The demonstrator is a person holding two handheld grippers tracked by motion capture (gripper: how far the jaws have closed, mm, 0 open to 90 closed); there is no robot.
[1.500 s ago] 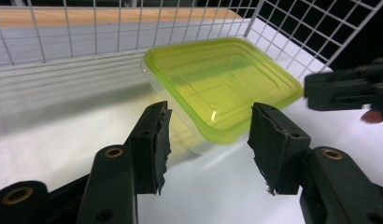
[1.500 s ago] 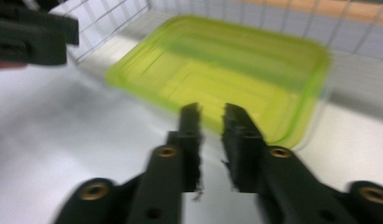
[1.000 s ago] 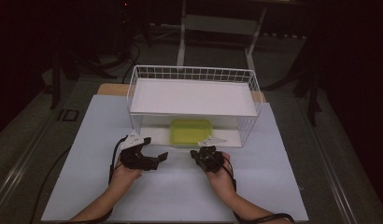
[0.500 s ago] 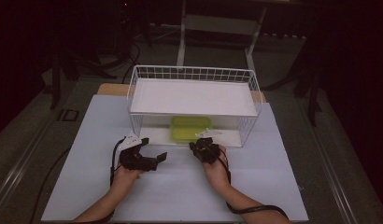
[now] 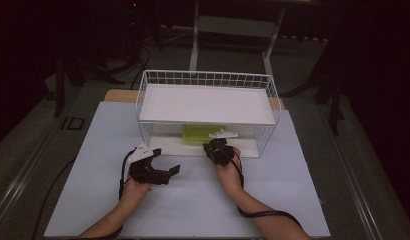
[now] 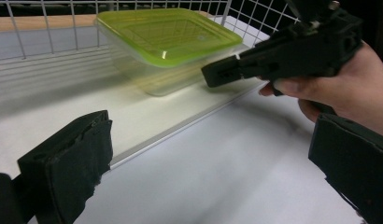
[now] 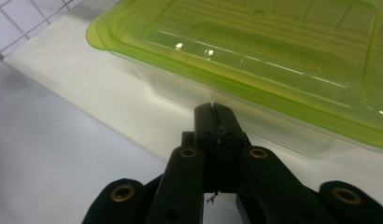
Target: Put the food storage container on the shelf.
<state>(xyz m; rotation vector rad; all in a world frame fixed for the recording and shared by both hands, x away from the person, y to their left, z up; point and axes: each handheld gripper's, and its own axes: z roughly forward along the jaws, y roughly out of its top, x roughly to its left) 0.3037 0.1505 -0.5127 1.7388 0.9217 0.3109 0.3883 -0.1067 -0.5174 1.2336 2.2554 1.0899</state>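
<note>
White shelf (image 7: 63,88): container (image 7: 255,60) just beyond closed fingers (image 7: 213,122).

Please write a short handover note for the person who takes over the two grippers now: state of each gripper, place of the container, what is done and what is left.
Left gripper: jaws open, empty, above the white table sheet.
Right gripper: jaws shut, empty, tips right at the clear plastic container with the green lid, just below the lid's rim; contact cannot be told.
Container: on the lower shelf of the white wire rack, lid on.
Done: the right gripper is at the container.
Left: probably pull or grip it and take it out.
</note>
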